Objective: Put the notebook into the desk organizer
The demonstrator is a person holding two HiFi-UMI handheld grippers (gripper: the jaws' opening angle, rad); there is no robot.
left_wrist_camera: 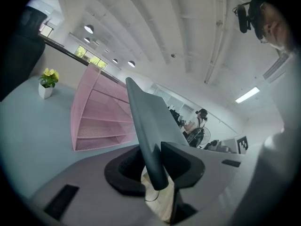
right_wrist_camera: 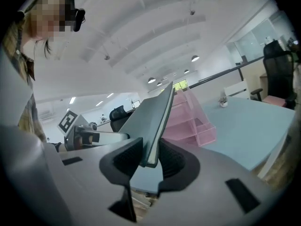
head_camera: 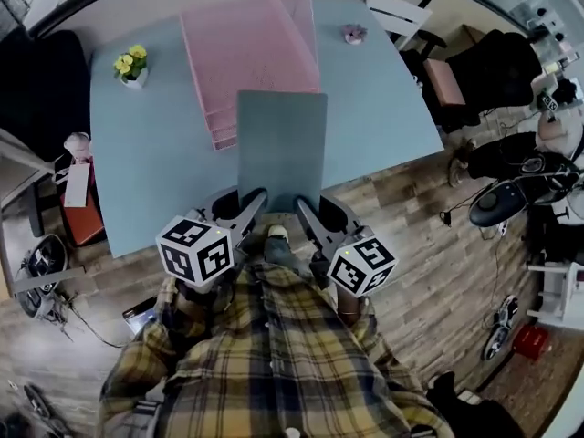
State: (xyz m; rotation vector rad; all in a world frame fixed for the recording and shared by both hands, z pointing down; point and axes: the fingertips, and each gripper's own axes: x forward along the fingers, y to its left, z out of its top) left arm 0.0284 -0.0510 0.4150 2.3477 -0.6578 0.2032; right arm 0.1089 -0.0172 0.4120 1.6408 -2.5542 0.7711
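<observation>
A grey-green notebook is held up over the near edge of the pale blue table, its far edge overlapping the pink mesh desk organizer. My left gripper is shut on its near left corner, my right gripper on its near right corner. In the left gripper view the notebook stands on edge between the pads, with the organizer behind it to the left. The right gripper view shows the notebook clamped edge-on, with the organizer beyond.
A small pot of yellow flowers stands at the table's far left, a small pinkish object at the far right. Chairs and equipment crowd the wooden floor to the right. A person in plaid fills the bottom of the head view.
</observation>
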